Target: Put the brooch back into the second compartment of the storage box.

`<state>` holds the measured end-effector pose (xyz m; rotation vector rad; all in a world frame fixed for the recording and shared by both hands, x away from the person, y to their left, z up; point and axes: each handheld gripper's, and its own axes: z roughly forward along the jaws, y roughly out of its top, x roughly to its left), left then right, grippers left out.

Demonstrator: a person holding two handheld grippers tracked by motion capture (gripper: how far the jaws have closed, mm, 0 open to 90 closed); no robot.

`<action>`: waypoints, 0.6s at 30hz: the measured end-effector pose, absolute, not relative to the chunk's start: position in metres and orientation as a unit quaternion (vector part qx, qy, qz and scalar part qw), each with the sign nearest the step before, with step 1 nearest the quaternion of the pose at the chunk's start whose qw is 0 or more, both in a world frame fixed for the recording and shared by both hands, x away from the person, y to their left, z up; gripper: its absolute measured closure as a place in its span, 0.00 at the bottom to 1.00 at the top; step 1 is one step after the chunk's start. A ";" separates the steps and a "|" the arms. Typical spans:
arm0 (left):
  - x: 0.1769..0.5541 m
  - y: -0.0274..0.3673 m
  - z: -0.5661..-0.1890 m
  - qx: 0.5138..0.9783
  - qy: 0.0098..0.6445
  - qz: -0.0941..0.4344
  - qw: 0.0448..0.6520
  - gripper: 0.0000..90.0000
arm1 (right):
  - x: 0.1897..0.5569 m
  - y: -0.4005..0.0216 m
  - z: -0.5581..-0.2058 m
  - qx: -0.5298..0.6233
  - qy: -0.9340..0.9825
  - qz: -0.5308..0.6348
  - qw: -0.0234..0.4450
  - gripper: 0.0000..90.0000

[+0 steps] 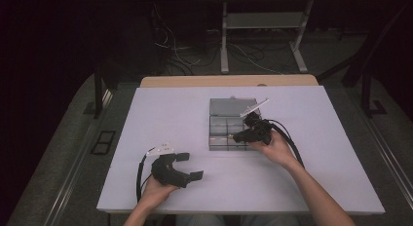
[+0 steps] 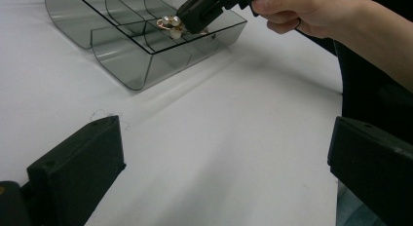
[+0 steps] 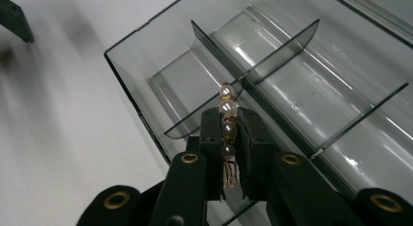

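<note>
While the right gripper (image 3: 228,138) is clamping one pearl-and-gold jewellery piece (image 3: 227,120) between its two jaws, four pearls are showing in a row along it, and the piece is hanging just above a front compartment of the single smoky clear organizer box (image 1: 233,123). Two dividers are crossing inside that box in the right gripper view, and one white table (image 1: 170,114) is bearing it. Near the table's front edge, the left gripper (image 1: 189,166) is resting with its two jaws spread wide, holding nothing.
</note>
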<state>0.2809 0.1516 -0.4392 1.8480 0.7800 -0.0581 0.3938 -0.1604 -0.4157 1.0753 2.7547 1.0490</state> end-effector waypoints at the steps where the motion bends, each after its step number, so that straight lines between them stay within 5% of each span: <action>1: 0.281 0.151 -0.439 0.779 0.326 -0.025 0.535 0.00 | 0.394 -0.161 -0.417 0.344 0.878 0.334 0.002 0.90; 5: 0.282 0.151 -0.440 0.780 0.327 -0.026 0.533 0.00 | 0.394 -0.164 -0.422 0.357 0.872 0.334 0.002 0.87; 14: 0.282 0.145 -0.439 0.787 0.327 -0.017 0.523 0.00 | 0.391 -0.173 -0.414 0.368 0.858 0.357 0.013 0.58; 18: 0.284 0.143 -0.437 0.791 0.330 -0.022 0.515 0.00 | 0.387 -0.178 -0.404 0.374 0.851 0.369 0.022 0.37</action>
